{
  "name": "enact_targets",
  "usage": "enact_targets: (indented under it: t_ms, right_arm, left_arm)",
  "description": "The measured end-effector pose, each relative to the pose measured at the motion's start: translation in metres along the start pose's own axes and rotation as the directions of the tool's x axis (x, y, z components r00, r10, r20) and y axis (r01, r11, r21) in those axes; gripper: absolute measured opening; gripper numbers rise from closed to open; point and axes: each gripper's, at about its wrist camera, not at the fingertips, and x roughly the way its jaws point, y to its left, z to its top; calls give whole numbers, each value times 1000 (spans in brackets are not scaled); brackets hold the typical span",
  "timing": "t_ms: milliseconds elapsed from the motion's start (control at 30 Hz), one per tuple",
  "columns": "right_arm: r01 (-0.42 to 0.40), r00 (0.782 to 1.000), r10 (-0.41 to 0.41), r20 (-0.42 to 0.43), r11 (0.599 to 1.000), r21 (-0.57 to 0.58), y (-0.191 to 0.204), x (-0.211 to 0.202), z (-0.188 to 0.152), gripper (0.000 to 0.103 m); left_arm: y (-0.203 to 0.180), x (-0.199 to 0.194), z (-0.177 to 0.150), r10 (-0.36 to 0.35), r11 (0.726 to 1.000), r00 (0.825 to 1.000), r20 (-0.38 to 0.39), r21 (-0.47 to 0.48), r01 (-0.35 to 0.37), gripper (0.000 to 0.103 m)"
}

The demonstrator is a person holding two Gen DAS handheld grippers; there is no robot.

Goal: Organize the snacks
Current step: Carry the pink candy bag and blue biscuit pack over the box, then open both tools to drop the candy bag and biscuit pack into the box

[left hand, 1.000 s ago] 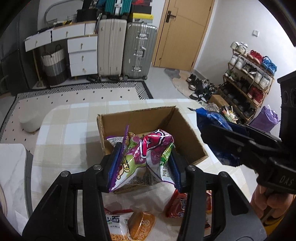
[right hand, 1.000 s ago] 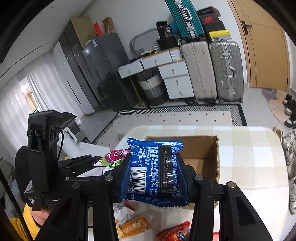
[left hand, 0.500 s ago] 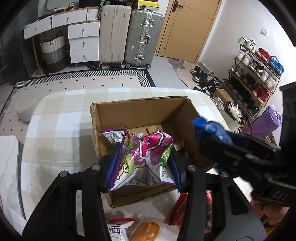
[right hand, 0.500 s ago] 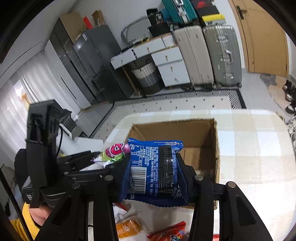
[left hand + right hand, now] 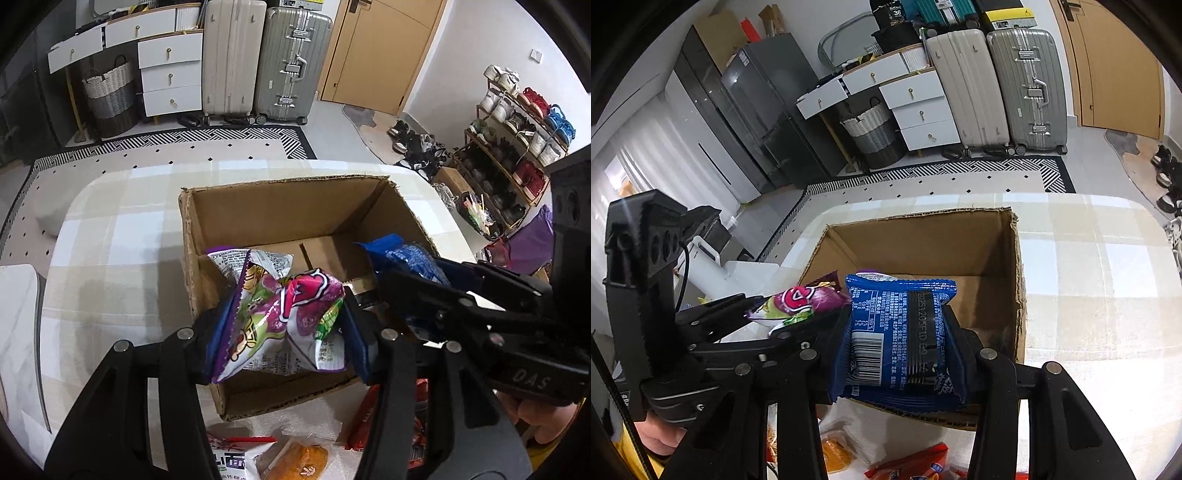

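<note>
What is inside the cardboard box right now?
The cardboard box shows a bare brown floor with its bottom flaps. The purple snack bag and blue packet, both between gripper fingers over it, hide the near part.

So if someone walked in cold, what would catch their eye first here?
Probably the two bright snack bags held over the open cardboard box on the checked table: a purple bag between the left gripper's fingers, whose jaws have just been opening, and a blue packet clamped in the right gripper. More snacks lie in front of the box.

Even indoor light; daylight glaring through curtains (image 5: pixel 639 162) far left of jaws; fisheye bending, vignetting edges; focus sharp.
</note>
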Motion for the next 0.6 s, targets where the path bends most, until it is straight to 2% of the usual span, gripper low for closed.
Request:
enact_targets:
  t_ms: [100, 200, 433, 600]
  right_arm:
    - [5, 1000, -5, -6, 1000, 1, -1, 2, 0, 45]
    - [7, 1000, -7, -2, 1000, 3, -2, 0, 0, 45]
    - [32, 999, -32, -9, 999, 8, -1, 1, 2, 45]
    - [28, 999, -27, -44, 999, 21, -1, 10, 0, 45]
  left_arm:
    - [1, -7, -3, 9, 1000, 1000, 4, -5, -9, 53]
    - [2, -13, -4, 31, 999, 999, 8, -11, -31, 63]
    - [4, -41, -11, 34, 999, 999, 30, 1, -34, 72]
    - [4, -56, -14, 43, 999, 998, 50, 3, -43, 77]
